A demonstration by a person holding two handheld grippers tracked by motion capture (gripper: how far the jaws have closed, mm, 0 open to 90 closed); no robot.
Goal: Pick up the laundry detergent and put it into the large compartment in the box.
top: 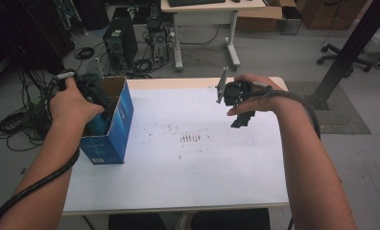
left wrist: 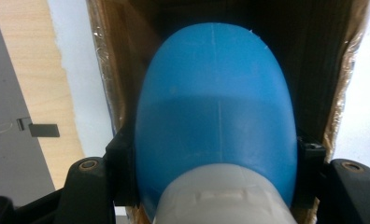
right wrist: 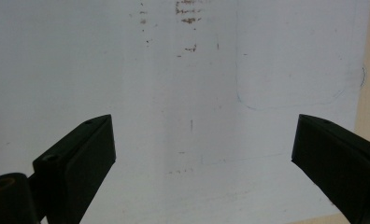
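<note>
The left gripper is lowered into the open top of a blue cardboard box which stands at the left edge of the table. In the left gripper view its two black jaws are closed against both sides of a blue plastic bottle, w/ a white cap nearest to the camera. The bottle points away from the gripper, down into the brown inside of the box; the box walls are just beside the jaws on both sides. The left hand holds the gripper from above, and its cable goes back along the forearm.

The right gripper is held by the right hand over the far right part of the table, well apart from the box. In the right gripper view its jaws stand wide open w/ nothing between them, approx. the full width of the view apart. Under and in front of them is the white table sheet, w/ small brown stains ahead of the jaws, and a faint pen outline ahead-right.
</note>
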